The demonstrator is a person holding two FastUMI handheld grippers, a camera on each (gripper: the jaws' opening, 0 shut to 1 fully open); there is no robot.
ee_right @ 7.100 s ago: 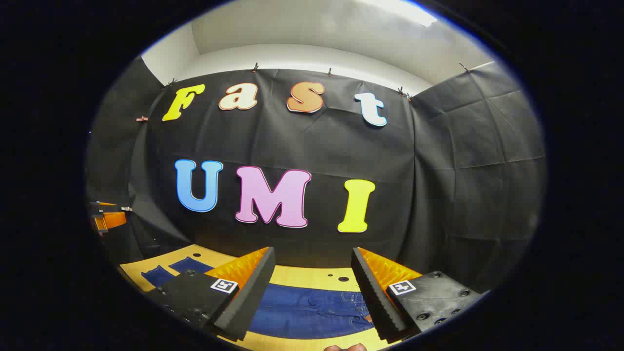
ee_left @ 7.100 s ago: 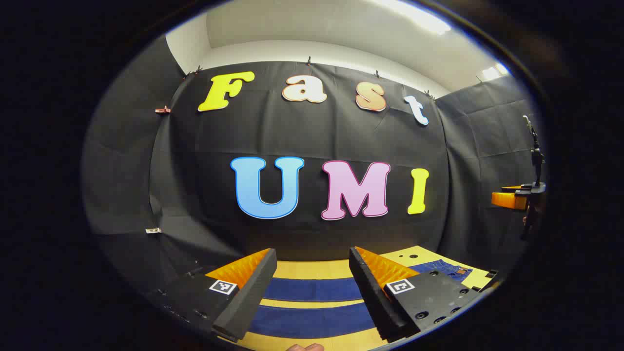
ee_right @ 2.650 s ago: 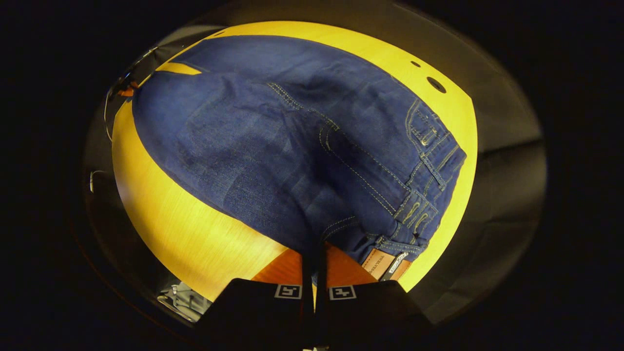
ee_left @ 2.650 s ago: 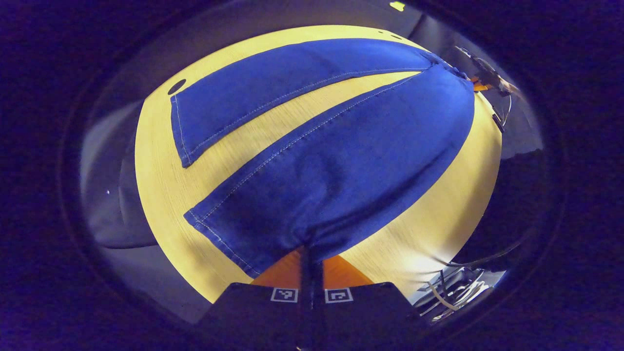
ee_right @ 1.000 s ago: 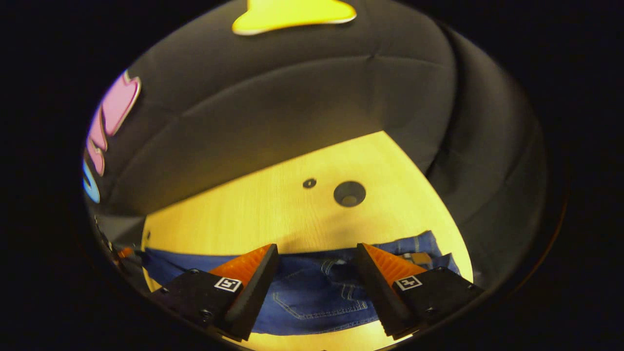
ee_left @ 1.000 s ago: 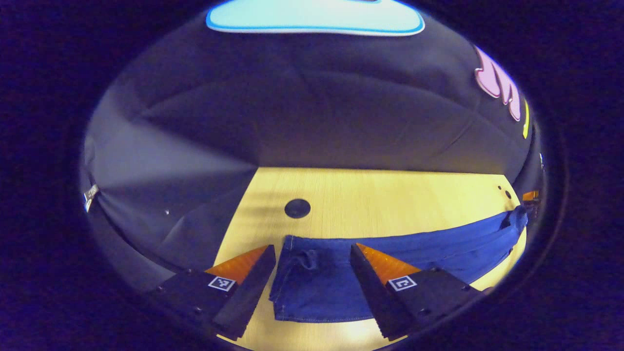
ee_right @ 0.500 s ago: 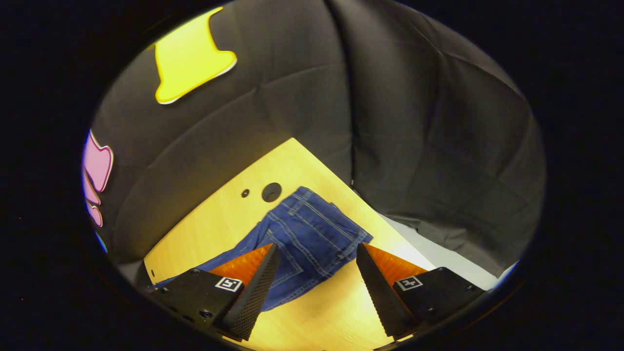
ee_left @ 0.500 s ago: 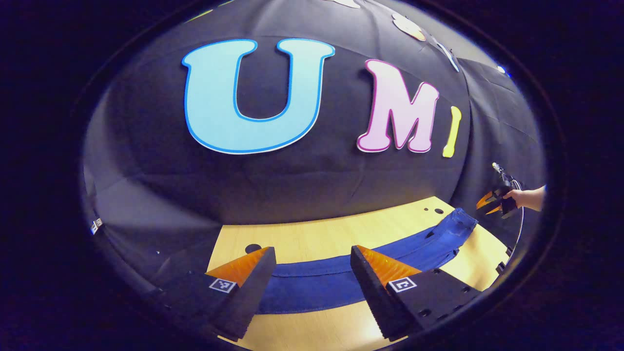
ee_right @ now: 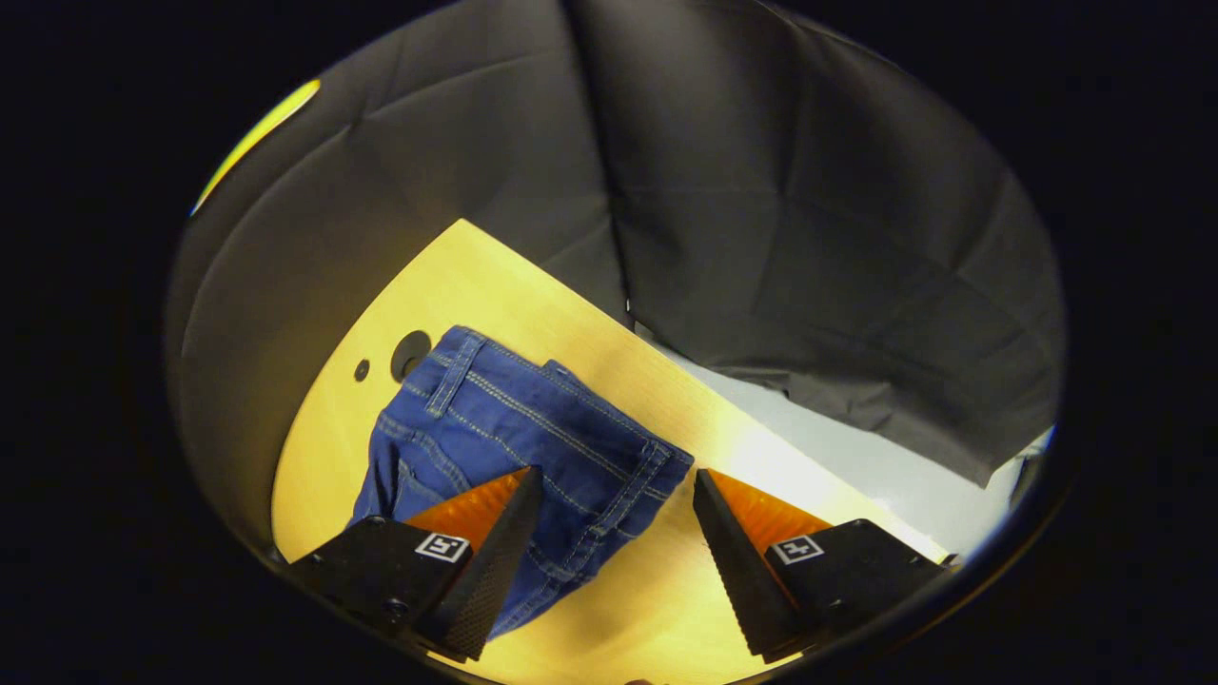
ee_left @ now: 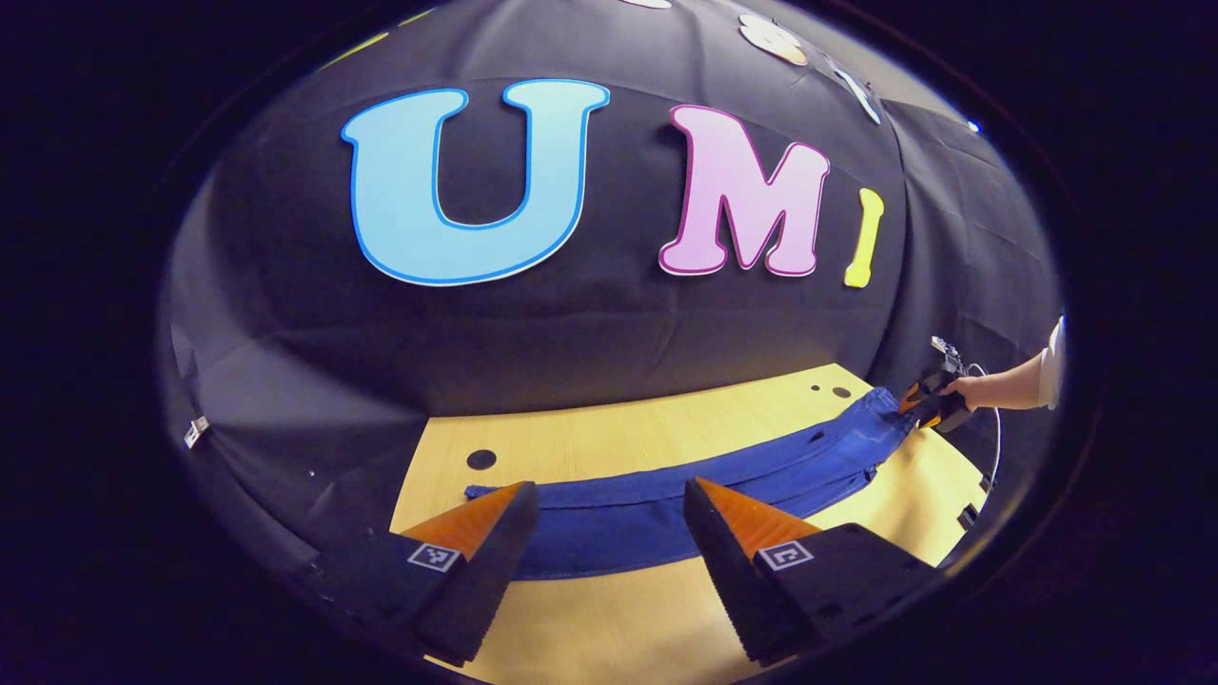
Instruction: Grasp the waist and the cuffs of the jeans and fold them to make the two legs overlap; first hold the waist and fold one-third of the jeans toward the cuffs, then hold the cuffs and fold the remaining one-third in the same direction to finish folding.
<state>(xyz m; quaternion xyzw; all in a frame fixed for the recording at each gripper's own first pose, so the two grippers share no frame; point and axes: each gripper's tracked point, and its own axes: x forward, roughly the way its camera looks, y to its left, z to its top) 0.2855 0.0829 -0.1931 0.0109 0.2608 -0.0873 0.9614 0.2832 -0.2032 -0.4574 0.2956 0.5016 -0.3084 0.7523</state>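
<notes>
The blue jeans [ee_left: 761,466] lie on the wooden table [ee_left: 618,428] as one long strip, one leg laid over the other. Their cuff end is at the left and their waist at the far right. My left gripper [ee_left: 609,487] is open just above the cuff end, holding nothing. In the right gripper view the waist of the jeans [ee_right: 514,419] lies with belt loops and stitching showing, its band towards the table's end. My right gripper [ee_right: 617,473] is open above the waist's corner. That right gripper [ee_left: 928,404] and the hand holding it also appear far off at the waist.
Round holes [ee_left: 481,459] pierce the tabletop behind the cuff, and another hole [ee_right: 411,352] sits by the waistband. The table edge [ee_right: 666,357] runs close beyond the waist, with pale floor [ee_right: 856,457] past it. Black cloth walls surround the table.
Earlier both grippers were shut on the near leg and waist; they laid it over and let go. In the last half second the right gripper has turned toward the waist end. The left has barely shifted.
</notes>
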